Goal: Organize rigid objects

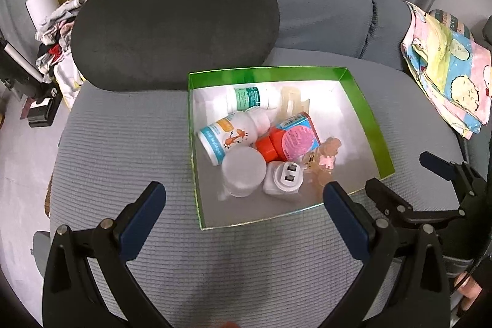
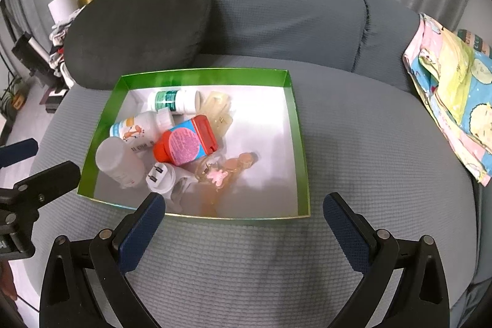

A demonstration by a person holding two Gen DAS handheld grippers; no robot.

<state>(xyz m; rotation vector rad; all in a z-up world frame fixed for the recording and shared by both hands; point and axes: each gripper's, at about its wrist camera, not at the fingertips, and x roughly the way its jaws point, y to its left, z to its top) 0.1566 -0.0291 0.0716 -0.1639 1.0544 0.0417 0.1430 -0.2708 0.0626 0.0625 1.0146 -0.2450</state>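
Observation:
A green-rimmed box with a white floor sits on the grey sofa seat; it also shows in the right wrist view. Inside lie a green-labelled white bottle, a white bottle with a cartoon label, an orange-capped pink-labelled bottle, a frosted jar, a white plug adapter and clear hair clips. My left gripper is open and empty just before the box's near edge. My right gripper is open and empty at the near edge.
A dark grey cushion leans on the sofa back behind the box. A colourful cartoon cloth lies on the right arm. Clothes and dark gear sit on the floor at the left.

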